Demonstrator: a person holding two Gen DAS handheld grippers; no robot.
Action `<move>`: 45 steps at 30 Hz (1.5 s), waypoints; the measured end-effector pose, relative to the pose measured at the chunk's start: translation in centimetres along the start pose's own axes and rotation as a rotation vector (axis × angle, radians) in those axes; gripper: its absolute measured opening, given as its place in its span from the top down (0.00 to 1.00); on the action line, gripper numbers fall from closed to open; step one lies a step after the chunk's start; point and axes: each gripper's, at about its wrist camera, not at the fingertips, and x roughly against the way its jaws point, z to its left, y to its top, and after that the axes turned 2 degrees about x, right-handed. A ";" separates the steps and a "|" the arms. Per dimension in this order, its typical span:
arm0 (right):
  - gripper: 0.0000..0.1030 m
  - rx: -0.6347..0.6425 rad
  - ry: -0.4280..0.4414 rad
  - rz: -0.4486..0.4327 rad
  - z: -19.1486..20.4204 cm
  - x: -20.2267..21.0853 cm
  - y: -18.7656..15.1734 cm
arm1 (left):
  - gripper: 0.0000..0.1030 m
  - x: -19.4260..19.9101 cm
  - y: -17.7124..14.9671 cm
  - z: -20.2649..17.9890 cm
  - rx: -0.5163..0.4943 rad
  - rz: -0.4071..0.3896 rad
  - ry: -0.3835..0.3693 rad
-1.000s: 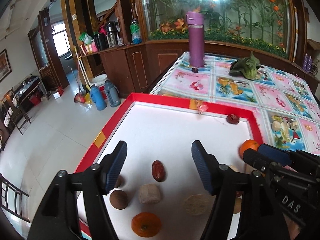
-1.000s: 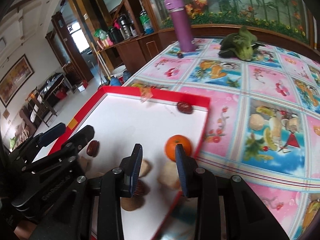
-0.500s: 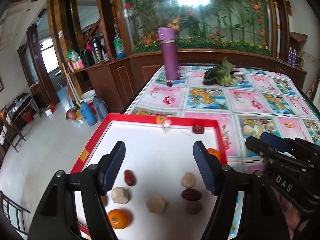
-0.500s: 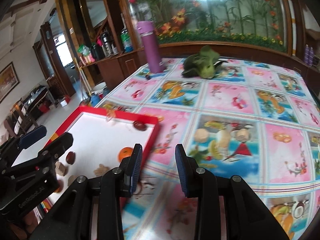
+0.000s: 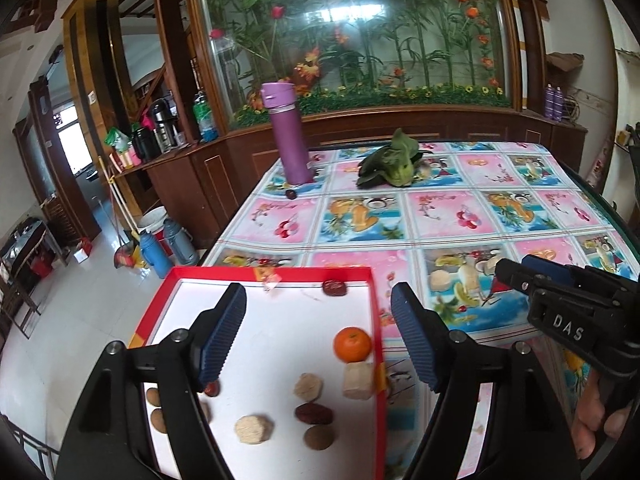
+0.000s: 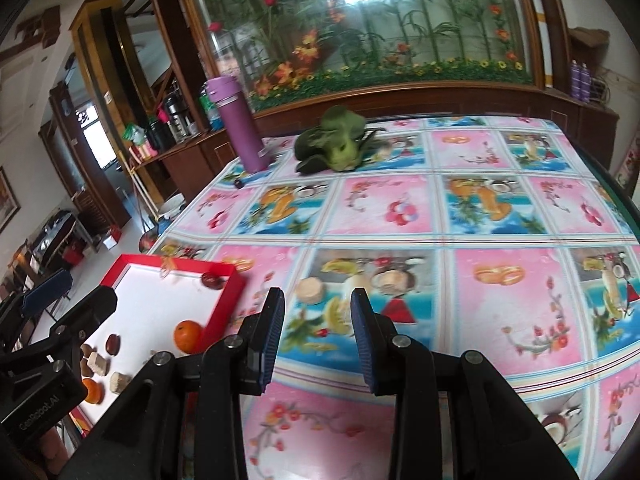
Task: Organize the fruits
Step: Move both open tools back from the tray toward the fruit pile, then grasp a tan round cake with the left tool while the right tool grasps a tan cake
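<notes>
A red-rimmed white tray lies at the table's near left corner. In it are an orange, red dates, beige chunks and a brown nut. My left gripper hangs open above the tray, holding nothing. My right gripper is open with a narrower gap, empty, over the tablecloth right of the tray. In the right wrist view the orange sits by the tray's right rim and a second orange lies near its front.
A purple bottle and a leafy green vegetable stand at the table's far side, with a small dark fruit by the bottle. The table edge drops to the floor left of the tray. A hand holds the right gripper.
Both grippers have pulled back and up from the tray. The right one swung right, from over the tray to over the tablecloth. The fruits have not moved.
</notes>
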 end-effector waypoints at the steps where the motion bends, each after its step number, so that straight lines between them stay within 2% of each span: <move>1: 0.67 -0.007 -0.005 0.000 -0.6 0.0 0.2 | 0.27 -0.1 0.1 -0.3 -0.005 0.001 -0.003; 8: 0.67 -0.013 -0.106 0.016 -5.2 -0.1 0.3 | 0.26 -1.6 0.2 -1.8 -0.032 0.026 -0.027; 12: 0.67 0.017 -0.186 0.077 -7.8 -1.6 0.1 | 0.26 -3.7 0.3 -2.3 -0.054 0.077 -0.079; 14: 0.67 0.021 -0.194 0.112 -8.4 -2.4 0.1 | 0.26 -4.7 0.5 -2.5 -0.072 0.099 -0.104; 16: 0.67 0.020 -0.174 0.140 -8.5 -3.4 0.3 | 0.26 -5.8 1.0 -2.7 -0.082 0.121 -0.136; 21: 0.67 0.075 -0.090 0.154 -5.3 -5.1 1.4 | 0.26 -7.1 1.4 -3.7 -0.135 0.161 -0.197; 27: 0.66 0.161 -0.199 0.180 -2.9 -7.9 1.6 | 0.26 -8.0 1.5 -5.3 -0.182 0.193 -0.228; 32: 0.66 0.159 -0.203 0.216 -3.5 -9.1 1.0 | 0.26 -9.6 1.4 -7.1 -0.228 0.223 -0.240; 34: 0.66 0.150 -0.186 0.204 -3.8 -9.1 0.9 | 0.26 -10.7 1.3 -7.6 -0.232 0.252 -0.244; 36: 0.76 0.150 -0.169 0.197 -4.0 -9.0 0.9 | 0.26 -11.5 1.2 -8.0 -0.231 0.275 -0.250; 41: 0.76 0.135 -0.115 0.189 -5.1 -8.2 1.0 | 0.26 -13.3 1.0 -8.6 -0.196 0.329 -0.278; 45: 0.76 0.115 -0.080 0.178 -5.8 -6.6 1.7 | 0.27 -13.7 1.2 -9.2 -0.195 0.330 -0.296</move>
